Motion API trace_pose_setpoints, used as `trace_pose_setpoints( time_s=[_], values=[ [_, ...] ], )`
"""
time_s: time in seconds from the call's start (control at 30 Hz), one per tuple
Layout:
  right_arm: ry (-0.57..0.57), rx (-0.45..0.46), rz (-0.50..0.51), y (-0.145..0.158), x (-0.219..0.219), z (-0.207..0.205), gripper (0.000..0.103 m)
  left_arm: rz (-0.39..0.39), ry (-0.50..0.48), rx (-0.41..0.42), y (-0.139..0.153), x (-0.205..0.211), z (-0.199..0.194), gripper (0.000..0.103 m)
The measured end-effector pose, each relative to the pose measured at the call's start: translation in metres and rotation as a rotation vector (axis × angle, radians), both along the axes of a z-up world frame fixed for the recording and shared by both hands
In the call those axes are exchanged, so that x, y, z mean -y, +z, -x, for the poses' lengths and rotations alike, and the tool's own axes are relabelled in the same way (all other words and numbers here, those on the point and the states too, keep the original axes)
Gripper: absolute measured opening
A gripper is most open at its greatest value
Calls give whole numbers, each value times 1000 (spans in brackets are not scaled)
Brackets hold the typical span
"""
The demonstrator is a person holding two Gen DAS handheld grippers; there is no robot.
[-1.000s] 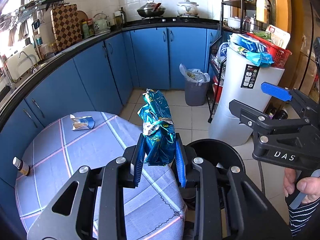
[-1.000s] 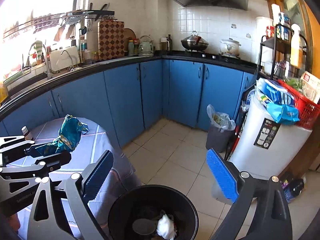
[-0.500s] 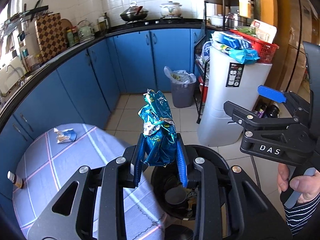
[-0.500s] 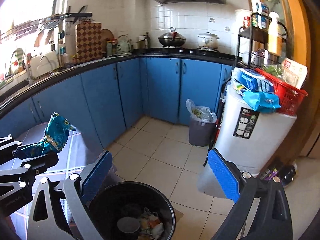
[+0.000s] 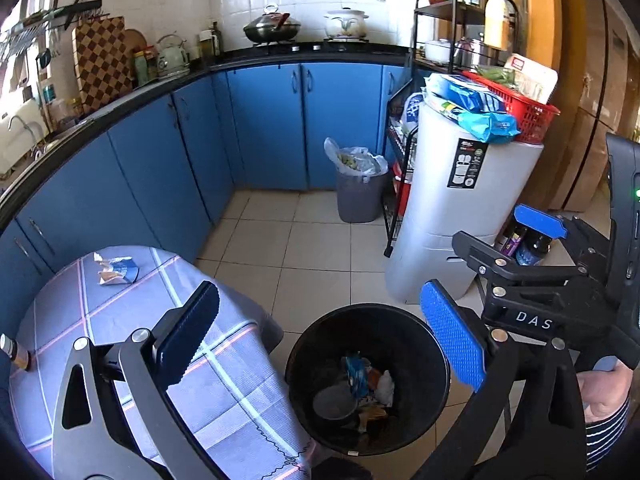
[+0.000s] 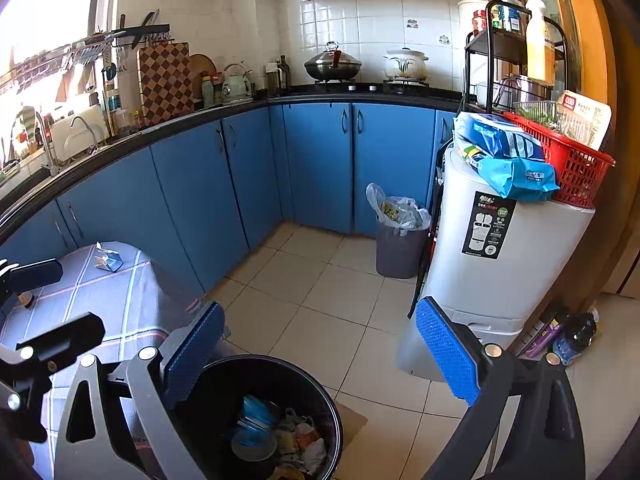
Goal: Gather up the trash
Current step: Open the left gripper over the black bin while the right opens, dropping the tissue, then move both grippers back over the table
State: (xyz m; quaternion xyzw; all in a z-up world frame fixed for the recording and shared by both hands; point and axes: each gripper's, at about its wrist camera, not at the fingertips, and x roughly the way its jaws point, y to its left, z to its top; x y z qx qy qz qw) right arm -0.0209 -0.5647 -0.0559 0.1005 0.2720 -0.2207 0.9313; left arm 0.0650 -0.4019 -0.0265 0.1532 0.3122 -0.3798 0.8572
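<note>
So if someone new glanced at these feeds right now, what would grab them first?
Probably the black bin on the floor beside the table, trash piled inside, with the left gripper open and empty above it. Next, the crumpled blue wrapper alone at the table's far edge. The right gripper also hangs open.

Blue cabinets [image 5: 272,120] behind a white appliance [image 5: 460,208] bearing a red basket [image 5: 528,114].
</note>
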Motion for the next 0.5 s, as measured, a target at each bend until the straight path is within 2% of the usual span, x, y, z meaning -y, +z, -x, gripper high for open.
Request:
trace_pose_setpoints(
  time_s=[0.27,0.5],
  values=[
    [99,-2,-21,-5,-32,-23,94,2,67,5,-4,-33,-13,99],
    [210,-15,34,-4,-86,-67,94,43,182,-41,-8,-96,-50,99]
  ],
)
